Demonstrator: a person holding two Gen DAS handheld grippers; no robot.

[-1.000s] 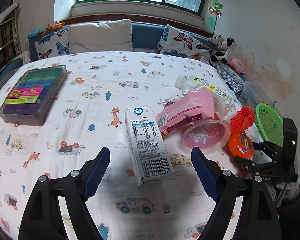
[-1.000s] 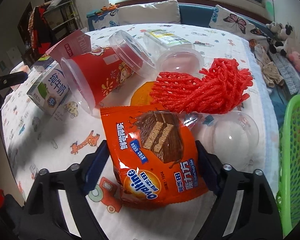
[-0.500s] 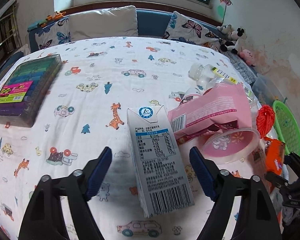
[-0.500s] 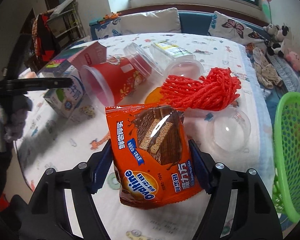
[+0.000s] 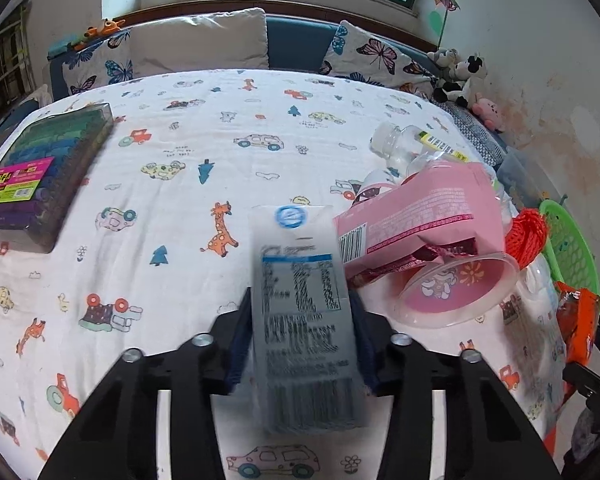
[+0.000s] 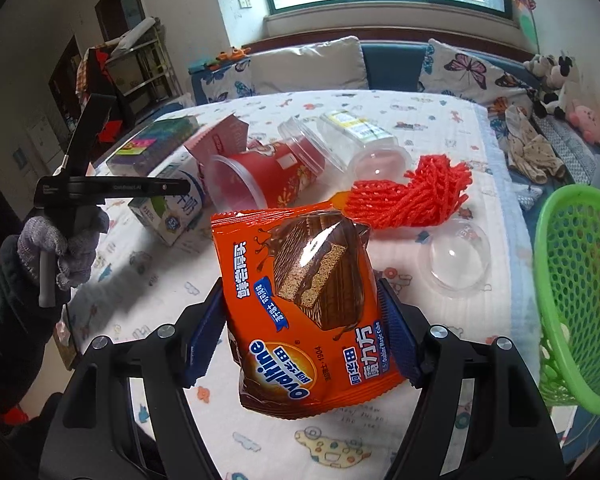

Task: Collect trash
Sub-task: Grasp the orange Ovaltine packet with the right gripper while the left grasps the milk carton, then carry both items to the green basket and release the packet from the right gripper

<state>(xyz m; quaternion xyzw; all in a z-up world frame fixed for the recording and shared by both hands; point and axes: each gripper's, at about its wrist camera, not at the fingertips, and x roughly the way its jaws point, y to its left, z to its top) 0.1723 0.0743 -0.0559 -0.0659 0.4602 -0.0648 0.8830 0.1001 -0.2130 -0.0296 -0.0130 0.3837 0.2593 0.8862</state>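
Note:
My left gripper (image 5: pixel 300 334) is shut on a white milk carton (image 5: pixel 302 320), its blue pads pressed on both sides of the carton; the carton also shows in the right wrist view (image 6: pixel 172 208). My right gripper (image 6: pixel 302 338) is shut on an orange Ovaltine snack bag (image 6: pixel 304 304) and holds it above the table. The green mesh basket (image 6: pixel 580 300) stands at the table's right edge, right of the bag. On the cartoon-print tablecloth (image 5: pixel 180 200) lie a pink pouch (image 5: pixel 424 216), a red plastic cup (image 6: pixel 256 176), a red foam net (image 6: pixel 416 192), a clear bottle (image 5: pixel 400 144) and a clear dome lid (image 6: pixel 454 256).
A clear box of coloured sticks (image 5: pixel 40 172) lies at the far left of the table. A sofa with butterfly cushions (image 5: pixel 204 48) runs behind the table. Soft toys (image 5: pixel 460 76) sit at the back right by the wall.
My left gripper moved forward around the milk carton and closed on it. My right gripper closed on the orange bag and lifted it off the table.

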